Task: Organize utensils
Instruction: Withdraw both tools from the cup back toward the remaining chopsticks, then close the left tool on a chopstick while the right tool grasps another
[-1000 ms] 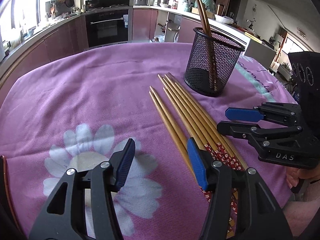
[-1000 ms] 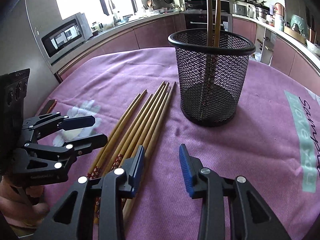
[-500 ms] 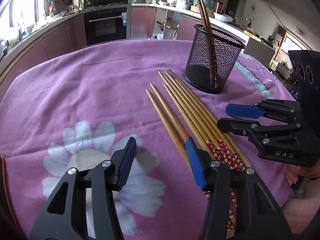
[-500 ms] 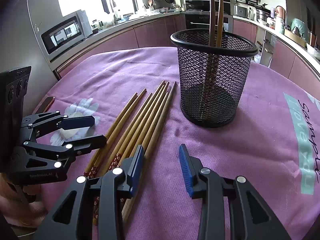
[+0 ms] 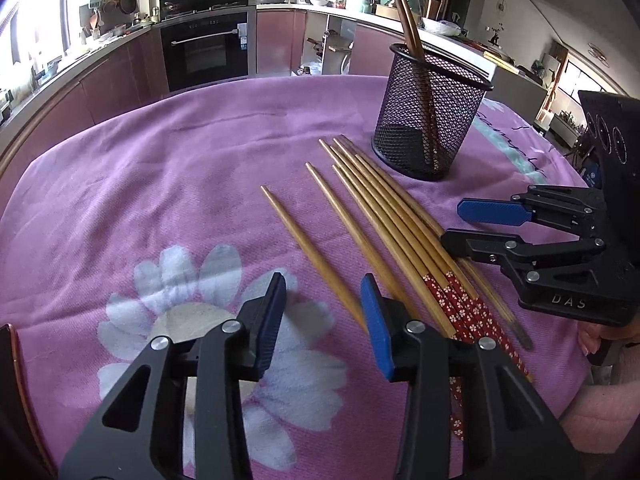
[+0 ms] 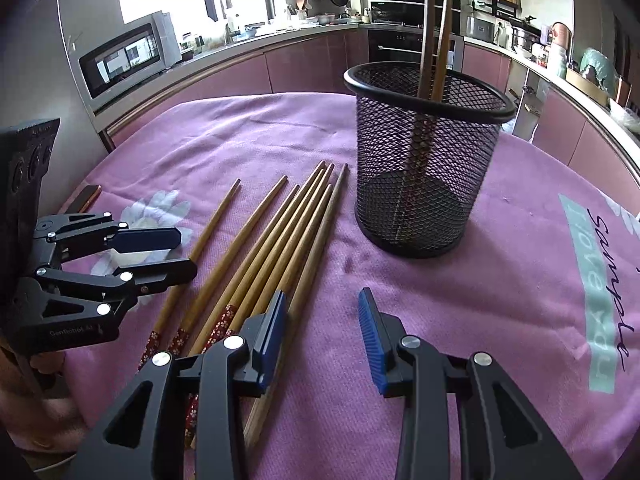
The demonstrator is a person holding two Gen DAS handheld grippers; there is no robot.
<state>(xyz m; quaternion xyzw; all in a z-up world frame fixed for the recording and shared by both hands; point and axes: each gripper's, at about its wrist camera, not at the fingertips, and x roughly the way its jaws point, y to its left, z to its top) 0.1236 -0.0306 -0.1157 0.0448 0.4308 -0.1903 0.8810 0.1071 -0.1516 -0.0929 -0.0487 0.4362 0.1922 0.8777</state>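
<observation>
Several wooden chopsticks (image 5: pixel 384 216) with red patterned ends lie side by side on the purple tablecloth (image 5: pixel 160 184); they also show in the right wrist view (image 6: pixel 280 240). One chopstick (image 5: pixel 308 252) lies apart at the left of the row. A black mesh cup (image 5: pixel 428 120) holds two dark chopsticks (image 6: pixel 434 40) upright. My left gripper (image 5: pixel 322 300) is open, its jaws astride the near end of the separate chopstick. My right gripper (image 6: pixel 322 320) is open and empty, its left finger over the rightmost chopstick, in front of the mesh cup (image 6: pixel 424 152).
A dark phone-like object (image 6: pixel 86 198) lies at the table's left edge. Kitchen counters, an oven (image 5: pixel 206 46) and a microwave (image 6: pixel 124 56) stand behind the table. The cloth has a white flower print (image 5: pixel 192 320) and a teal text strip (image 6: pixel 592 280).
My left gripper has moved left and forward over the leftmost chopstick, which now lies apart from the row. My right gripper has barely moved.
</observation>
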